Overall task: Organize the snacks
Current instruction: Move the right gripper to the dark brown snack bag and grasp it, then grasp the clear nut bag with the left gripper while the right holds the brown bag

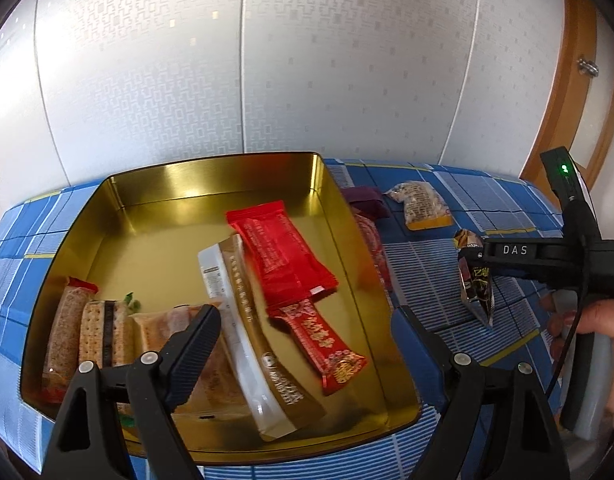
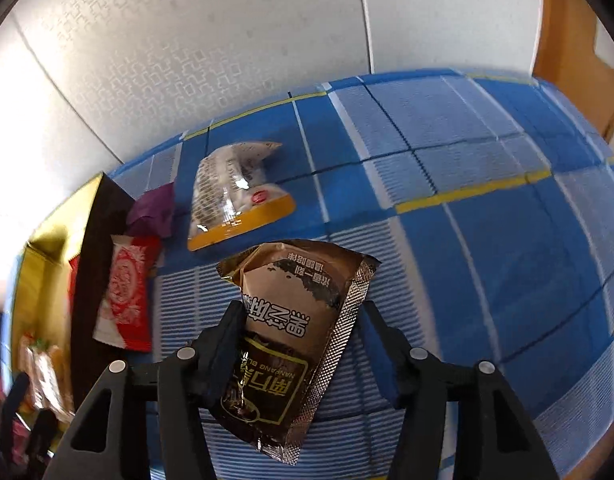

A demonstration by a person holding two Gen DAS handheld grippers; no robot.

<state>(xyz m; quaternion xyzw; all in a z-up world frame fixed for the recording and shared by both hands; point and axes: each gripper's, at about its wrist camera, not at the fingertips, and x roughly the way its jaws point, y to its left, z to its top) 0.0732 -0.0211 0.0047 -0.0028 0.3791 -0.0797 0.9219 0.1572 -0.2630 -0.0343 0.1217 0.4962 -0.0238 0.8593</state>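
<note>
Nearest in the right wrist view, a brown sachet (image 2: 291, 344) is clamped between the fingers of the right gripper (image 2: 303, 344), raised off the blue checked cloth (image 2: 487, 240); its foil edge hangs down toward the camera. In the left wrist view the same sachet (image 1: 477, 280) is seen dangling from the right gripper (image 1: 473, 254) to the right of the tin, with the holding hand (image 1: 603, 340) at the frame's right edge.

The left gripper (image 1: 307, 332) is held with its jaws spread wide and nothing between them, over the near edge of the gold tin (image 1: 211, 184). Inside the tin, at the near left, three clear-wrapped biscuit packs (image 1: 103, 332) are lined side by side. Toward the middle a long white and gold packet (image 1: 247, 320) is laid diagonally, with a small red bar (image 1: 323, 344) just to its right and a larger red packet (image 1: 283, 256) farther back, overlapping it.

Outside the tin, against its right wall, a red and white packet (image 2: 125, 292) is seen on the cloth. Farther back a purple wrapper (image 2: 155, 208) lies near the tin's far right corner, and just right of it a clear pack with a yellow end (image 2: 235, 196).
</note>
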